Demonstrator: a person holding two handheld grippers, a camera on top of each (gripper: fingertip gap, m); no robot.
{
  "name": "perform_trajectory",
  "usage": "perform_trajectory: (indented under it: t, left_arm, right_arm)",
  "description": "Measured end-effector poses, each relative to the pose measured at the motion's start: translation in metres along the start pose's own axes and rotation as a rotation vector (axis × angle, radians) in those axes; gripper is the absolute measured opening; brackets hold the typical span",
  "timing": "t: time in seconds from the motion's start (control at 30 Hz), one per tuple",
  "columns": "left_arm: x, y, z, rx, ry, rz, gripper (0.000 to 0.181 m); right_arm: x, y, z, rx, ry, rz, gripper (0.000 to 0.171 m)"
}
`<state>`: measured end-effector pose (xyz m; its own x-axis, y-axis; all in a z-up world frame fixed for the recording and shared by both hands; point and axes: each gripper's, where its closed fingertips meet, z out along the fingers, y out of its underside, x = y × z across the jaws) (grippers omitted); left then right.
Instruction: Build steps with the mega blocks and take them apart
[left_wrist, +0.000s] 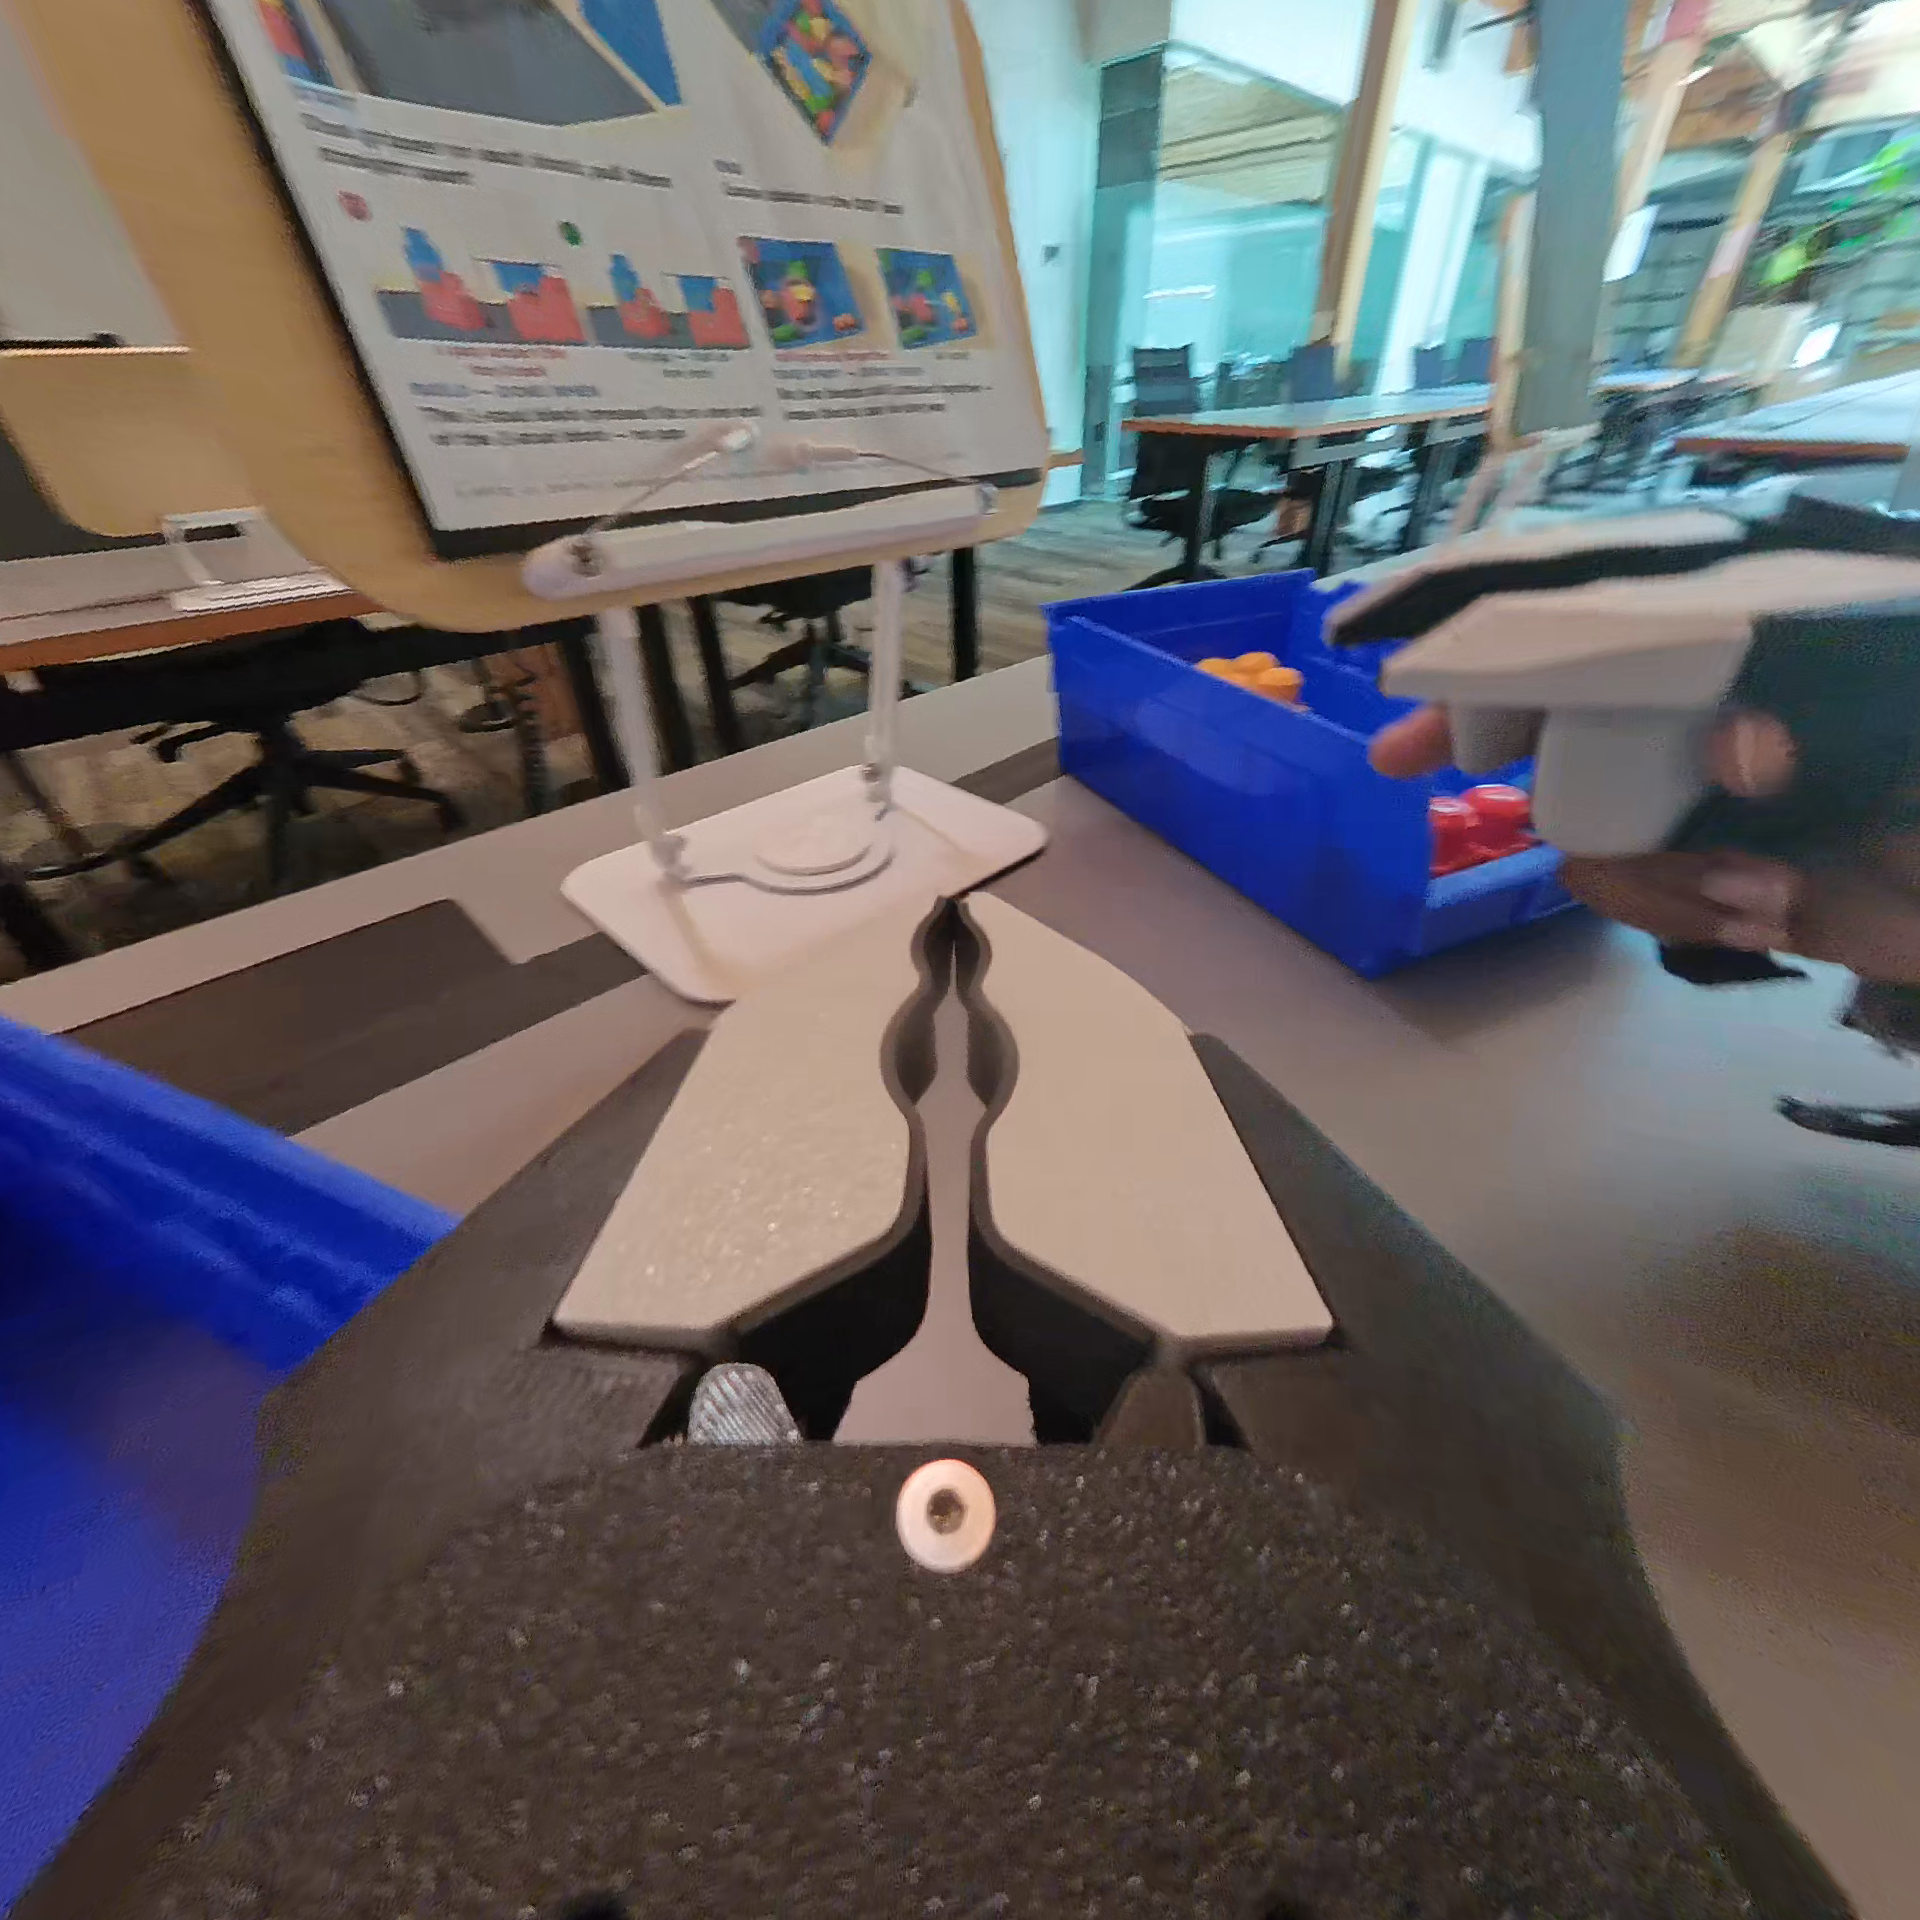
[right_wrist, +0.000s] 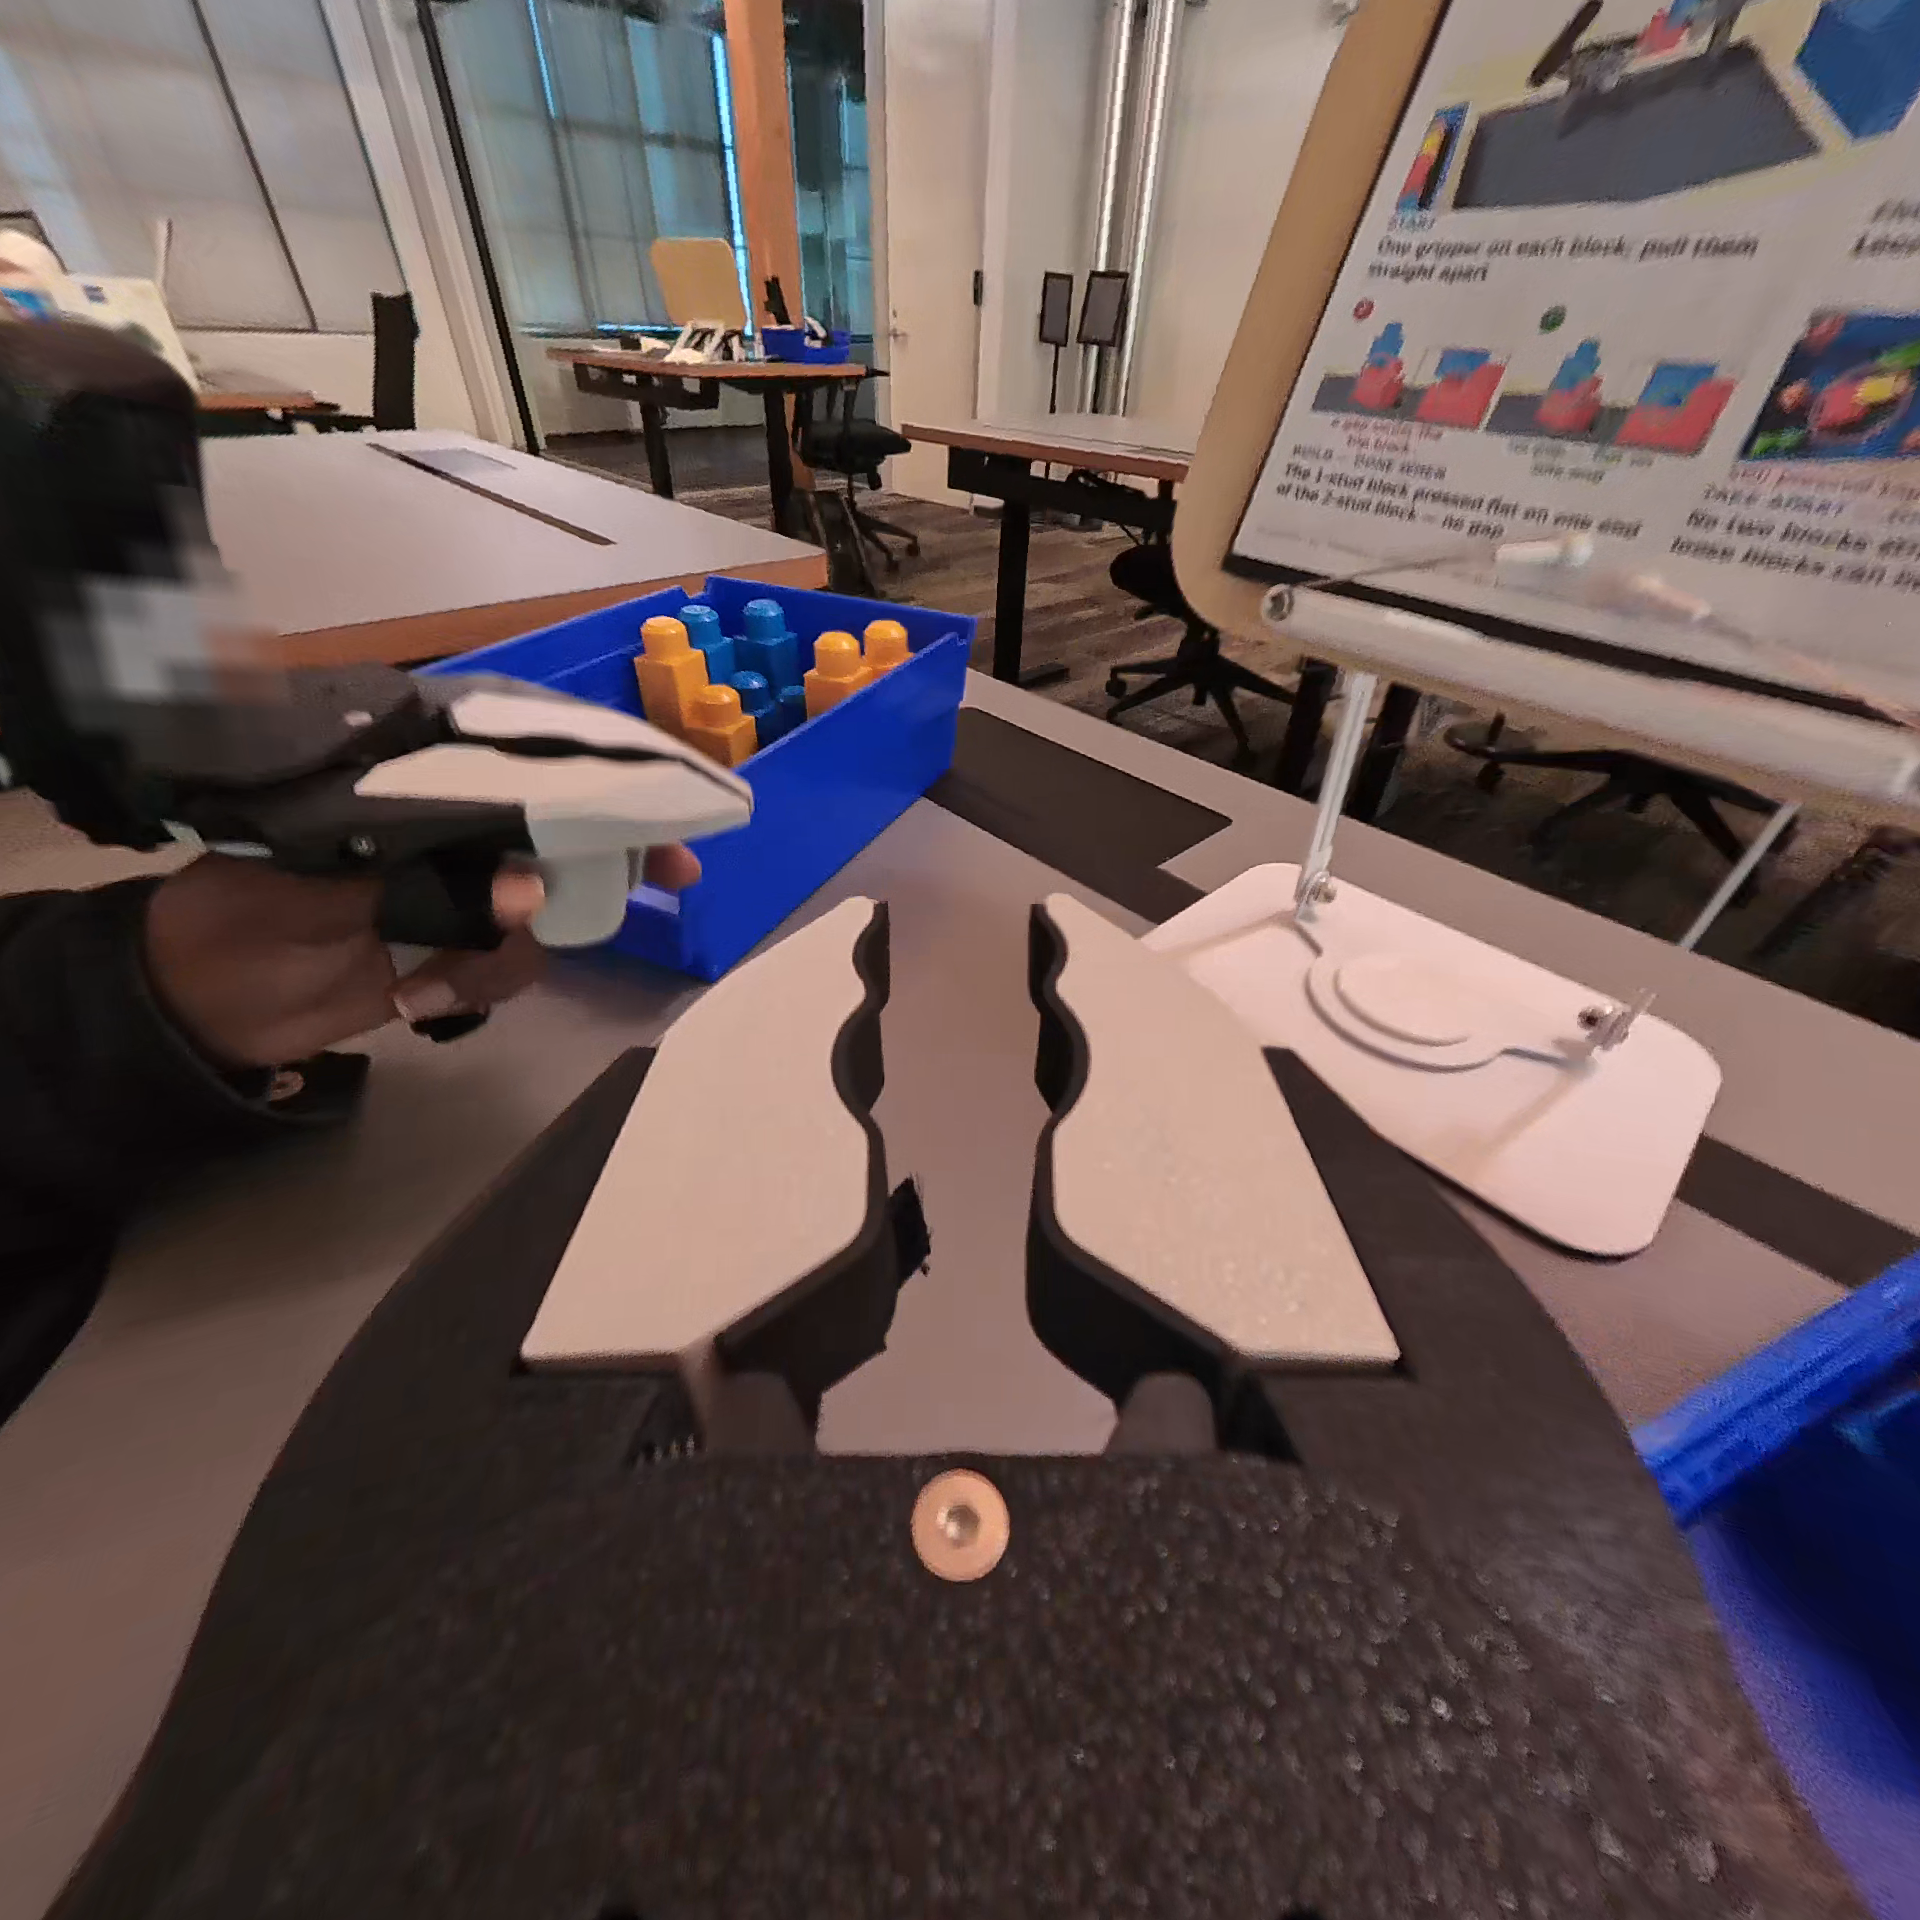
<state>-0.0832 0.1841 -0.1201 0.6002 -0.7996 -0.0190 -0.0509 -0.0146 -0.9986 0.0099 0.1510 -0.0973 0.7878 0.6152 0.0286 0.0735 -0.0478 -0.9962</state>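
Mega blocks of yellow and blue plastic (right_wrist: 727, 675) stand stacked in a blue plastic bin (right_wrist: 831, 769) on the grey table (right_wrist: 312, 1299), on the left in the right wrist view. In the left wrist view a second blue plastic bin (left_wrist: 1226, 769) at the right holds an orange block (left_wrist: 1252, 673) and red blocks (left_wrist: 1475, 826).

The left gripper (left_wrist: 954, 914), white-fingered on a black body, has its jaws nearly together at the tips and holds nothing. The right gripper (right_wrist: 956, 914) has its jaws a narrow way apart, also empty. Both hover above the table, pointing toward the white flat base (left_wrist: 831, 883) of a stand that carries a printed instruction sheet (left_wrist: 665, 260). A person's hand (right_wrist: 312, 956) grips the left gripper's handle, just beside the bin of yellow and blue blocks.
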Motion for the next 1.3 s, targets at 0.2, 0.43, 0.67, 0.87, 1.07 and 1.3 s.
perform_trajectory:
  t: [0.2,0.43,0.67,0.87,1.07,1.3]
  left_arm:
    - [-0.077,-0.028,-0.027,-0.106,-0.306,0.042,0.002]
    - [-0.211,-0.031,-0.085,-0.472,-0.572,0.083,0.024]
    - [-0.284,0.032,-0.125,-0.967,-0.557,0.039,0.042]
    - [-0.297,0.07,-0.131,-1.206,-0.418,0.177,0.052]
    - [-0.304,0.084,-0.133,-1.375,-0.319,0.341,0.055]
    - [-0.305,0.089,-0.126,-1.44,-0.227,0.574,0.053]
  right_arm:
    - [-0.001,0.036,0.011,-0.058,-0.003,-0.005,0.021]
    - [0.002,0.036,0.01,-0.058,-0.006,-0.001,0.019]
    - [-0.006,0.044,0.014,-0.091,-0.047,-0.032,0.019]
    - [-0.015,0.053,0.016,-0.118,-0.097,-0.084,0.019]
    - [-0.016,0.057,0.018,-0.129,-0.121,-0.071,0.019]
    - [-0.016,0.061,0.02,-0.139,-0.138,-0.052,0.019]
